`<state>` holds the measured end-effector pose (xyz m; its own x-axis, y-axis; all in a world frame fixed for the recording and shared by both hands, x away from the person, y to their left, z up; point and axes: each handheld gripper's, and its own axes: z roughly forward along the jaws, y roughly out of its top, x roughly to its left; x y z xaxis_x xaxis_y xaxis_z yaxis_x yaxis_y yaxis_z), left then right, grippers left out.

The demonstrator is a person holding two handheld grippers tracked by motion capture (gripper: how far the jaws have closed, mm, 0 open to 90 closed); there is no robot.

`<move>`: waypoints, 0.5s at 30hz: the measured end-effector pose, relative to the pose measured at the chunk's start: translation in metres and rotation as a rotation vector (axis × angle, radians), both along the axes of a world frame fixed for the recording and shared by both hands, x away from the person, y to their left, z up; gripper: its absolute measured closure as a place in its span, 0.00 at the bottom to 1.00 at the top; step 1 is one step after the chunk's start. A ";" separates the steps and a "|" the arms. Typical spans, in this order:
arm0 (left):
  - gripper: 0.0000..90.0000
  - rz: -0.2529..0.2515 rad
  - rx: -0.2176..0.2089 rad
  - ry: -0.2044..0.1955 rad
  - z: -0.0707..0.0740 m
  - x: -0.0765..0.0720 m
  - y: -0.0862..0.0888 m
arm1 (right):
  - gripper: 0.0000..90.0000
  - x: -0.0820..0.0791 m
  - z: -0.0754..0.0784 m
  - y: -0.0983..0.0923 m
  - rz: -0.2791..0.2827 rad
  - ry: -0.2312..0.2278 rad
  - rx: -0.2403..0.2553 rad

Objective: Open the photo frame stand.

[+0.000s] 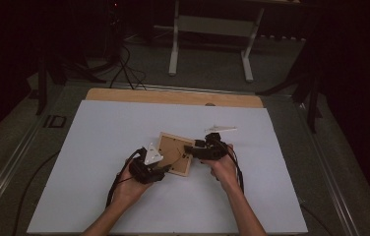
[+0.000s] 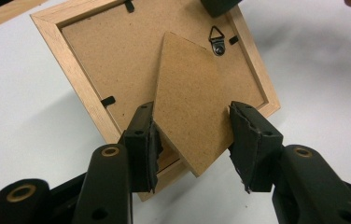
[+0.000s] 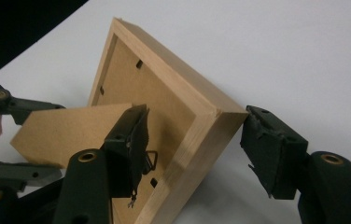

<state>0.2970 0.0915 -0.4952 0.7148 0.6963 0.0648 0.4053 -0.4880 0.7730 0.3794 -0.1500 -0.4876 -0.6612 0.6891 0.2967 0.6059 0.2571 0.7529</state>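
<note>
Your left gripper (image 2: 192, 140) sat closest, its two pads pressed on either edge of the fold-out stand (image 2: 190, 102) at the back of the wooden picture frame (image 2: 113, 60), gripping it. That frame lay tilted, back side up, near the middle of the white table (image 1: 99, 196). Your right gripper (image 3: 192, 140) straddled the frame's corner with its jaws spread and the right-hand pad clear of the wood.

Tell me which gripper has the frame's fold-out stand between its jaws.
The left gripper: its jaws clamp the stand by its edges; the right gripper stands open astride the frame.
</note>
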 end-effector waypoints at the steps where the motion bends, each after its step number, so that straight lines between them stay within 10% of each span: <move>1: 0.61 -0.003 0.002 0.001 0.000 0.000 0.000 | 0.46 0.000 0.000 0.000 0.003 0.000 0.000; 7: 0.61 -0.038 0.005 0.059 -0.002 0.005 0.005 | 0.55 -0.003 0.000 -0.002 -0.003 -0.034 0.011; 15: 0.62 -0.096 -0.093 0.198 -0.002 0.014 0.011 | 0.58 -0.008 0.003 -0.002 0.005 -0.068 0.000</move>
<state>0.3114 0.1025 -0.4971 0.7706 0.6208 -0.1444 0.5085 -0.4622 0.7265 0.3711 -0.1523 -0.4851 -0.6829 0.6860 0.2512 0.5523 0.2597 0.7922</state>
